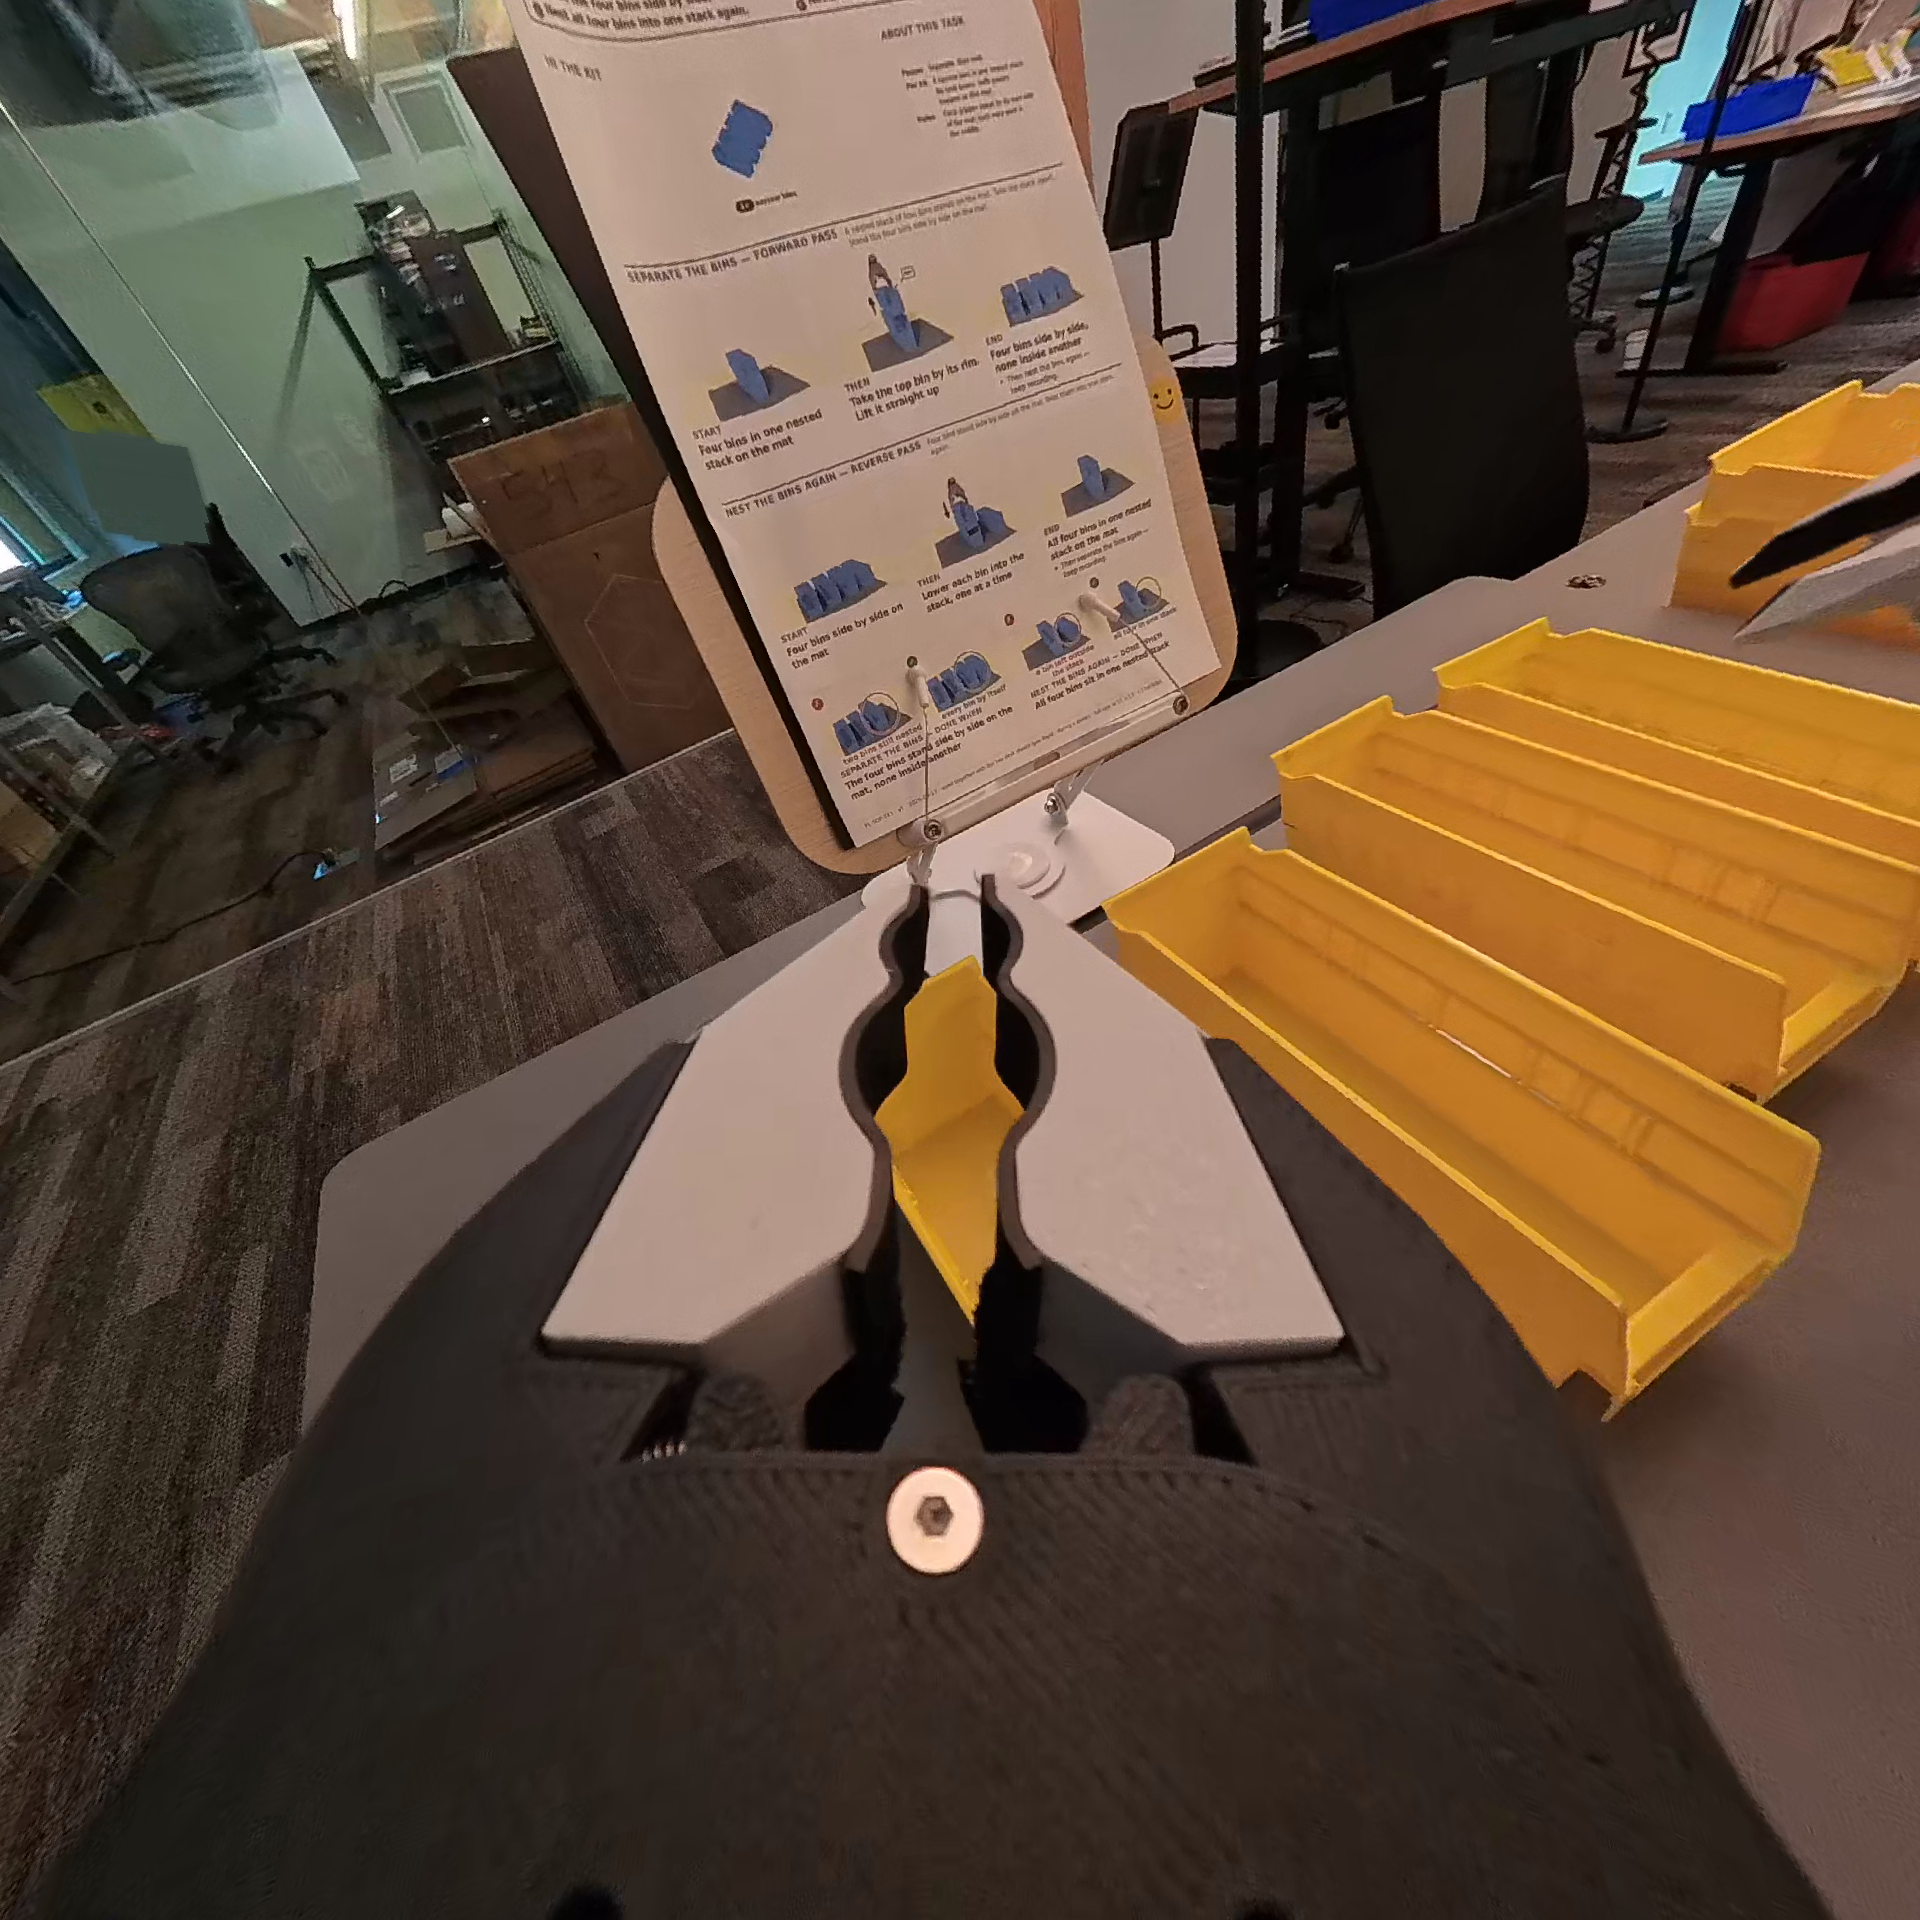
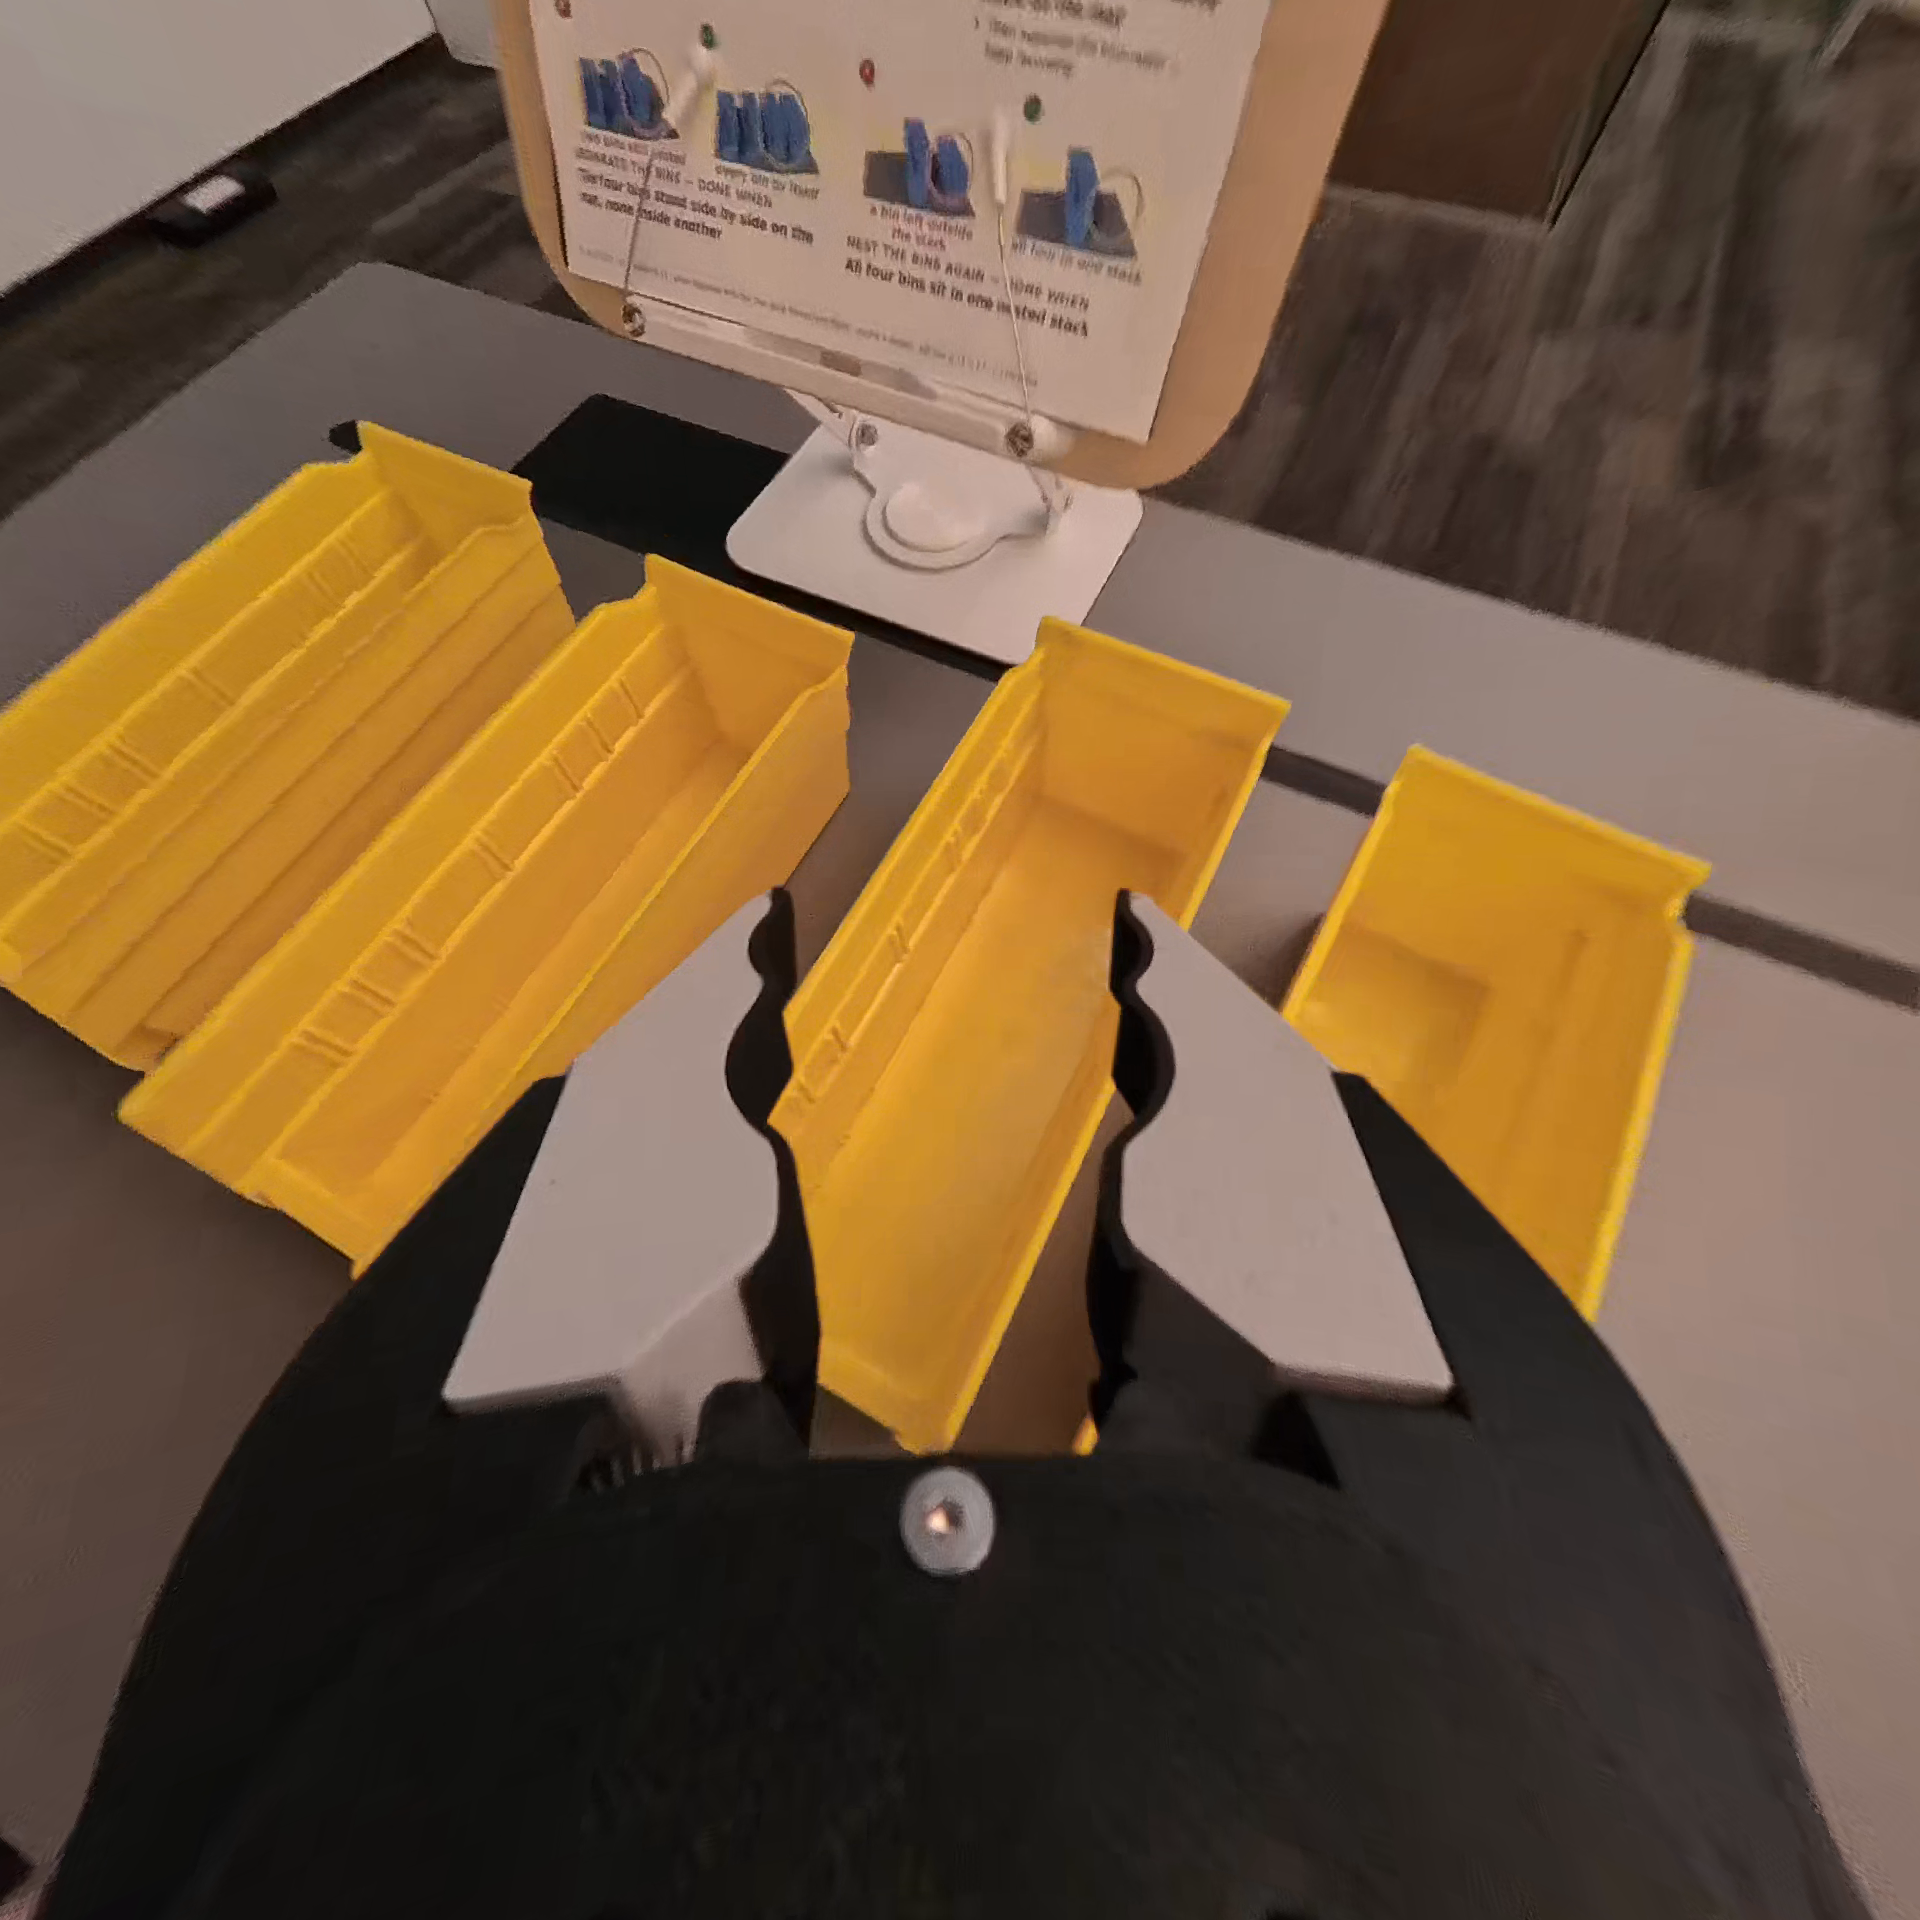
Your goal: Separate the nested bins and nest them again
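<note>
Spreading across the grey table (image 2: 1558, 665), four yellow bins (image 2: 582, 883) lie side by side below a paper-bearing stand (image 2: 935, 540). Right gripper (image 2: 951, 914), jaws wide, straddles the third bin (image 2: 1039, 935). Left gripper (image 1: 951, 904) is narrow around a yellow bin's end (image 1: 951, 1122).

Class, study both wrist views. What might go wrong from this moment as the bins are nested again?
1. The left gripper pinches only a thin wall of a yellow bin, so that bin may tilt or slip when it is lifted.
2. The right gripper hangs open over the middle bin, and the neighbouring bin lies close by. A finger may nudge that neighbour as the gripper closes or lifts.
</note>
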Available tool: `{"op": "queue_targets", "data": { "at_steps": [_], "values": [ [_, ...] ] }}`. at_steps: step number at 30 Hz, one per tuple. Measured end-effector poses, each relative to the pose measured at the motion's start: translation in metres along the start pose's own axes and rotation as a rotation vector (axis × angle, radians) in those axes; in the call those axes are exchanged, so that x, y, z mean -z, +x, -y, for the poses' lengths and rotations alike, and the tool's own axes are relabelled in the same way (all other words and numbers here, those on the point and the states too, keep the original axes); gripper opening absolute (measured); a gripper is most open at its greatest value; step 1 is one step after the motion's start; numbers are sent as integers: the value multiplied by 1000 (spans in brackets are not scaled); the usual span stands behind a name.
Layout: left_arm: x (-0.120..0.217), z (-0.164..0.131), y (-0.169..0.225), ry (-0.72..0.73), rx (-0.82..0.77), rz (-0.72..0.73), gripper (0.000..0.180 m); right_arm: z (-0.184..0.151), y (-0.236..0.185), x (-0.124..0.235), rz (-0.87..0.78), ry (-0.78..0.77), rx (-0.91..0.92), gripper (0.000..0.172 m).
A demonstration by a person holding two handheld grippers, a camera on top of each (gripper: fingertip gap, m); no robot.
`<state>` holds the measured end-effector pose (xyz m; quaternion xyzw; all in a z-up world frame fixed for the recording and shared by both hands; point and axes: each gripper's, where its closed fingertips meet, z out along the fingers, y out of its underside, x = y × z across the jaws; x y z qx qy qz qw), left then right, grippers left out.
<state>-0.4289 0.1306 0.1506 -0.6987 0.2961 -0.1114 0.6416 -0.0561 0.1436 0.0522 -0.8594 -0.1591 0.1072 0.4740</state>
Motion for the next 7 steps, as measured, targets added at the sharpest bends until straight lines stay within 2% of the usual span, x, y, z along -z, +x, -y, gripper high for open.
{"op": "queue_targets", "data": {
  "at_steps": [1,4,7],
  "values": [
    [0,-1,0,-9,-1,4,9,-3,5,-4,4,-14,-46,64],
    [-1,-4,-2,-29,-11,17,9,-9,19,-13,9,-30,-147,80],
    [-2,-6,0,-39,-11,8,10,-17,20,-18,22,-63,-194,84]
  ]
}}
